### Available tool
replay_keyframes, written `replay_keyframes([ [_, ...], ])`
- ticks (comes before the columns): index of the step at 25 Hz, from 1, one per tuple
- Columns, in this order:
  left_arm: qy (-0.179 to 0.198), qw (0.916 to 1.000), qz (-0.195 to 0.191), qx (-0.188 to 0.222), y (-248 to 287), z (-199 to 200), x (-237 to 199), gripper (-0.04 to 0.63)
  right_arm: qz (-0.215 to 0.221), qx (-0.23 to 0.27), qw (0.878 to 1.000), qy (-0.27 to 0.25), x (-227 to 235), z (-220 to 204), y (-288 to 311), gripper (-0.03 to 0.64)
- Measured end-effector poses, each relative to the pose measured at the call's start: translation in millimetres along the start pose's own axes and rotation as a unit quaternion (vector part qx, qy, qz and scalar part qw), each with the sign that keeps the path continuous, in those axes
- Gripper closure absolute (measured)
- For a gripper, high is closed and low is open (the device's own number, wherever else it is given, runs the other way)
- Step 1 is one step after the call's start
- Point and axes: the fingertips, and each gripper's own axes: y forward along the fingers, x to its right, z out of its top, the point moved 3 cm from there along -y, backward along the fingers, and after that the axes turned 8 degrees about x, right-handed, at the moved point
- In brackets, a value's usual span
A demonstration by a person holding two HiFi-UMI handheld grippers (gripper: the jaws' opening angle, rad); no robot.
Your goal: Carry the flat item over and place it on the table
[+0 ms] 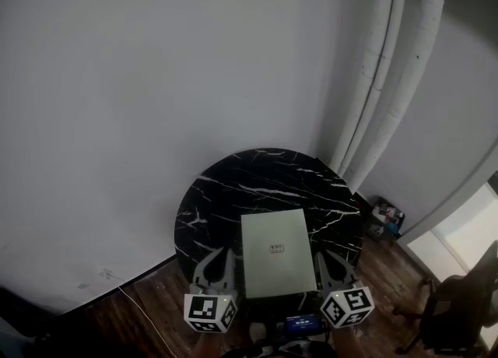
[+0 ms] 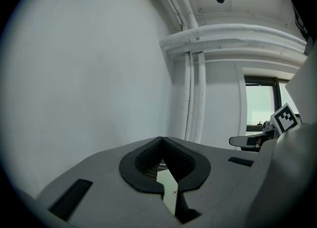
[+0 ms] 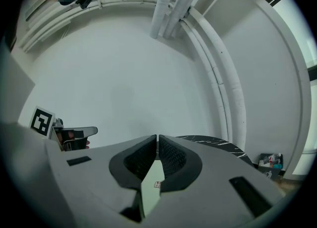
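- Closest to the lens in the head view, along the bottom edge, are the two marker cubes of the left gripper [image 1: 226,264] and the right gripper [image 1: 325,267], one at each side of the centre.
- Between them is the flat board [image 1: 276,251], pale green, with a small label near its middle. Each gripper has one long side of it.
- In the frame the board covers the near half of the round black worktop [image 1: 233,185], which has white veins. Whether board and worktop touch cannot be told.
- Behind the worktop is a plain white wall. White pipes [image 1: 381,61] run down the upper right to the wooden floor [image 1: 156,310]. A dark chair [image 1: 459,302] is at the lower right.
- Left gripper view: the dark padded jaws meet at their tips in the lower centre. The thin green edge of the board is pinched in the slit behind the tips. The right gripper's cube is at the right edge, beside a window [image 2: 260,108].
- Right gripper view: the jaws are all but closed, with only a narrow slit between them. They clamp the board, and its pale edge runs down toward the camera. The worktop's rim is just to the right beyond the jaws.
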Motion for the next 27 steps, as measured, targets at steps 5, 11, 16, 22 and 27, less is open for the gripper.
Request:
replay_keyframes([
  [5,-0.006,0.9999,-0.006,-0.006,3.4,-4.3,0.6,0.583,0.001,0.002,1.0,-0.014,-4.6,4.2,5.5,0.597],
  [11,-0.007,0.9998,-0.003,-0.017,5.7,-11.1,-3.1,0.583,0.008,0.006,1.0,-0.016,-6.6,8.6,12.0,0.597],
  [16,-0.007,0.9998,-0.004,-0.018,10.6,-12.0,-3.0,0.583,0.001,0.005,1.0,-0.015,1.1,8.3,10.1,0.598],
  [22,-0.009,0.9998,-0.004,-0.019,16.4,-12.1,-2.6,0.583,-0.002,0.0,1.0,-0.006,8.0,5.3,10.9,0.598],
  [27,-0.011,0.9997,-0.005,-0.02,19.6,-14.1,-5.9,0.583,-0.005,-0.006,1.0,0.002,9.5,-2.5,13.9,0.598],
])
